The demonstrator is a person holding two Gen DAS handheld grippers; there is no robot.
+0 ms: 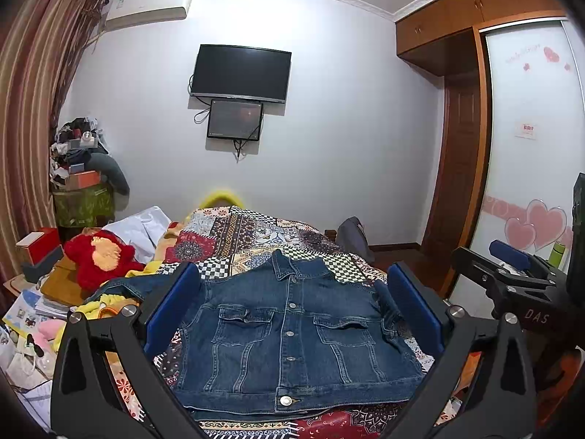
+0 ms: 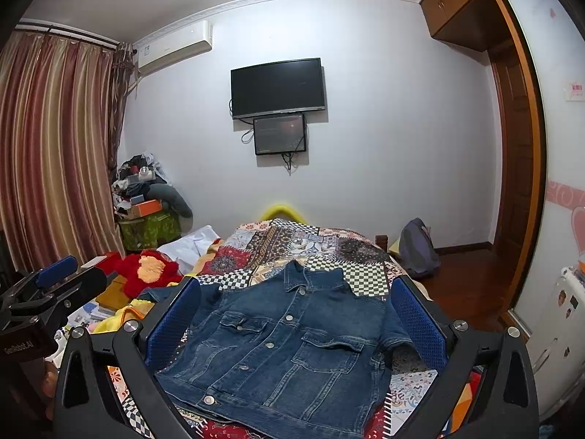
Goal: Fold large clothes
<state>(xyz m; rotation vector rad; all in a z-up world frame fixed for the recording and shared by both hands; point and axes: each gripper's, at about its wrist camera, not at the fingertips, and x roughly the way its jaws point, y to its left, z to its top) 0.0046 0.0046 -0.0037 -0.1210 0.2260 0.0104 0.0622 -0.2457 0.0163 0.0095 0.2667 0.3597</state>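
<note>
My left gripper (image 1: 292, 307): jaws spread wide, blue pads holding nothing, raised above the bed.
My right gripper (image 2: 296, 314): jaws equally wide apart, nothing between them, held beside the left one.
Denim jacket (image 1: 292, 333): lies buttoned and front-up on the patchwork bedspread (image 1: 256, 234), collar toward the far wall, one sleeve stretched out to my left.
Red plush toy (image 1: 102, 256): left of the bed among clutter.
Television (image 1: 241, 73): mounted on the far wall.

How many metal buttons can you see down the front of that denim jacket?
5 on the denim jacket, running down the middle: near the collar, upper chest, between the pockets, lower down, and on the hem. Pocket flaps may hide more.
</note>
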